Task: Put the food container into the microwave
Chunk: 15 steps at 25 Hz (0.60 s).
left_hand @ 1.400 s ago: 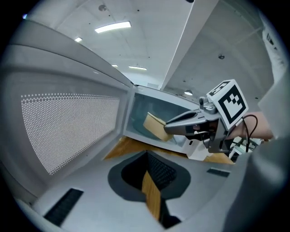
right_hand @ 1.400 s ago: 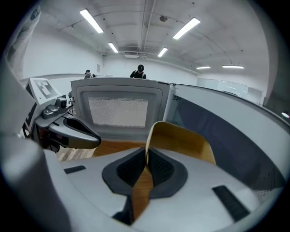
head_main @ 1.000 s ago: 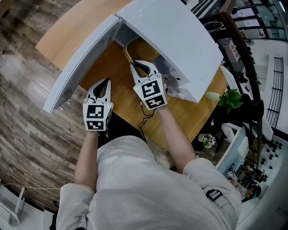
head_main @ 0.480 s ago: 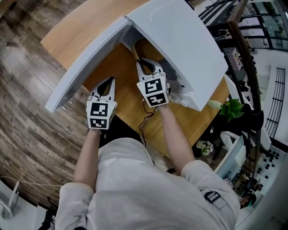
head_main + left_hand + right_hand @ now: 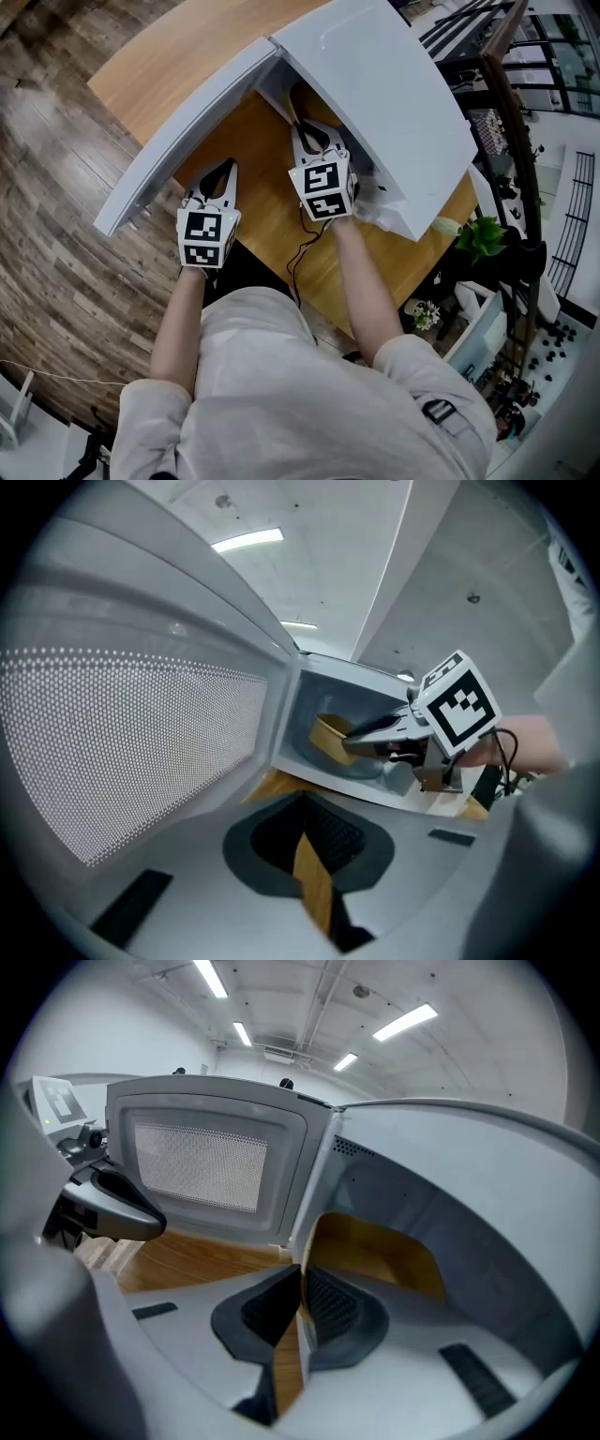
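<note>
A white microwave (image 5: pixel 375 84) stands on the wooden table (image 5: pixel 253 202) with its door (image 5: pixel 178 131) swung wide open to the left. My right gripper (image 5: pixel 314 131) reaches into the cavity, shut on the rim of a tan food container (image 5: pixel 300 98). In the right gripper view the container (image 5: pixel 375 1251) sits inside the cavity, its rim pinched at the right gripper (image 5: pixel 302 1283). My left gripper (image 5: pixel 220 173) hovers over the table beside the door, shut and empty. In the left gripper view the left gripper (image 5: pixel 302 808) points at the cavity, where the container (image 5: pixel 328 735) shows.
A black cable (image 5: pixel 305 248) trails over the table's near edge. A potted plant (image 5: pixel 483 234) stands right of the microwave. The perforated door window (image 5: pixel 122 752) fills the left side close to the left gripper. Wooden floor (image 5: pixel 56 234) lies left of the table.
The right gripper has carried the container a little deeper into the microwave cavity. The left gripper has stayed about where it was.
</note>
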{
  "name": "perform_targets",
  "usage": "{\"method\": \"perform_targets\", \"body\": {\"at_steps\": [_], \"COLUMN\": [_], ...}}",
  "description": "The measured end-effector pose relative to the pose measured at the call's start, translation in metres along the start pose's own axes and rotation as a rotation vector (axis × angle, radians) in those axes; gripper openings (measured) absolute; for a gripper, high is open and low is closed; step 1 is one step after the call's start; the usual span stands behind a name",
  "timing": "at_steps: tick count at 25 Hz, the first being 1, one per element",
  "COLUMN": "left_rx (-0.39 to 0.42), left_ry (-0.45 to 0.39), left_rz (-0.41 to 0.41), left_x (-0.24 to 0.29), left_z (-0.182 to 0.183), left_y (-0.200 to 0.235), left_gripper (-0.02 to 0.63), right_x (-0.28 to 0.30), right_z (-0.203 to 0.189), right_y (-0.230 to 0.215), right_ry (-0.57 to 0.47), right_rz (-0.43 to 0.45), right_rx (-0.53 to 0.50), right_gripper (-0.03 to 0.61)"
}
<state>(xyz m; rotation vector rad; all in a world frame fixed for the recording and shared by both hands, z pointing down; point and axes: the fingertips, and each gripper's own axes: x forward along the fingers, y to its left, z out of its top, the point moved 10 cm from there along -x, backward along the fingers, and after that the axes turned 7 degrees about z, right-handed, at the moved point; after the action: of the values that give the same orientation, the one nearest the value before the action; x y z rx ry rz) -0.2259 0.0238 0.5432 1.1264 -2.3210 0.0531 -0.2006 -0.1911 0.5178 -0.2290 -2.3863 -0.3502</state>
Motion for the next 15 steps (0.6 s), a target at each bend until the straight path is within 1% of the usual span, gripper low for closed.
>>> {"method": "perform_targets", "body": {"at_steps": [11,15], "left_rx": [0.000,0.021], "left_ry": [0.012,0.011], "left_rz": [0.009,0.005], "left_x": [0.008,0.016], "left_z": [-0.001,0.002], "left_y": [0.004,0.003], "left_gripper": [0.012,0.012], "right_x": [0.011,0.018], "right_z": [-0.001,-0.002], "right_y": [-0.013,-0.018], "right_ry": [0.038,0.052], "right_rz": [-0.026,-0.023], "right_rx": [-0.081,-0.099], "right_gripper": [0.026,0.026]}}
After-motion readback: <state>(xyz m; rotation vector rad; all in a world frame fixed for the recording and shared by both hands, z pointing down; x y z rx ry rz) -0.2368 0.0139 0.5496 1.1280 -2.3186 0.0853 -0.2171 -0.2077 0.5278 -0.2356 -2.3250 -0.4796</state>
